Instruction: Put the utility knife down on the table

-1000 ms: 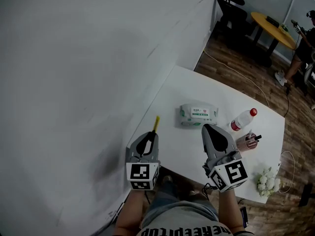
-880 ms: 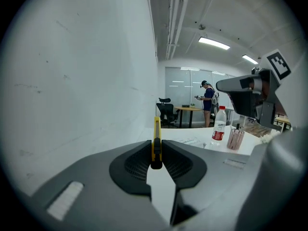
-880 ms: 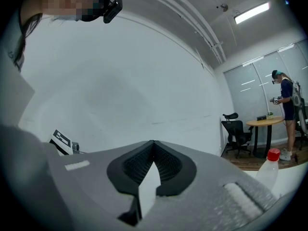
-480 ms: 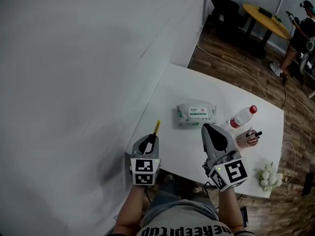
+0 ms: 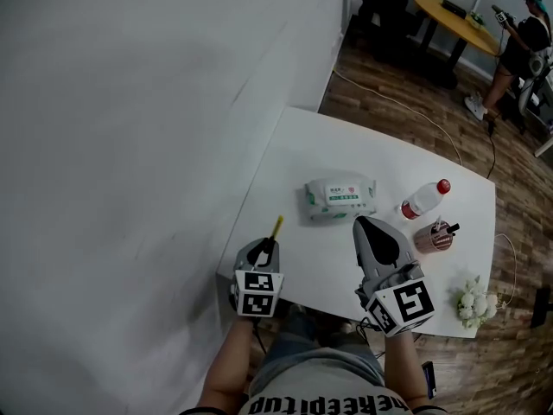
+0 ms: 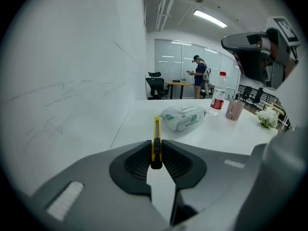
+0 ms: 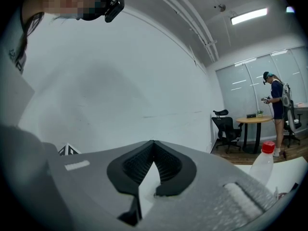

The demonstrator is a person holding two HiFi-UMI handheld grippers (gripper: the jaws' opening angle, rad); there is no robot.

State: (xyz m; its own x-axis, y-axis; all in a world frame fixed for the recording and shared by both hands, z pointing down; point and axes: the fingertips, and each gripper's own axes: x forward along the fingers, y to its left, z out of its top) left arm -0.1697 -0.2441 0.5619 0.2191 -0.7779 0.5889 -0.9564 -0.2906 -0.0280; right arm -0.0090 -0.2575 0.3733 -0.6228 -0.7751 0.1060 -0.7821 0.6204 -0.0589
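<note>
1. Grip: the left gripper (image 5: pixel 265 249) (image 6: pixel 156 159) is clenched on the rear end of the utility knife (image 5: pixel 276 226) (image 6: pixel 156 134), jaws pressed against both flat sides.
2. Long axis: in line with the jaws. In the head view the yellow body projects toward 12 o'clock, tilted slightly toward 1 o'clock.
3. Location: over the near left corner of the white table (image 5: pixel 380 158). Contact with the surface cannot be determined.
4. Wipes pack (image 5: pixel 340 199): at 1 o'clock from the knife tip, apart from it.
5. Right gripper (image 5: pixel 367 224) (image 7: pixel 153 146): at 3 o'clock from the left one, jaws pressed together, nothing between them.
</note>
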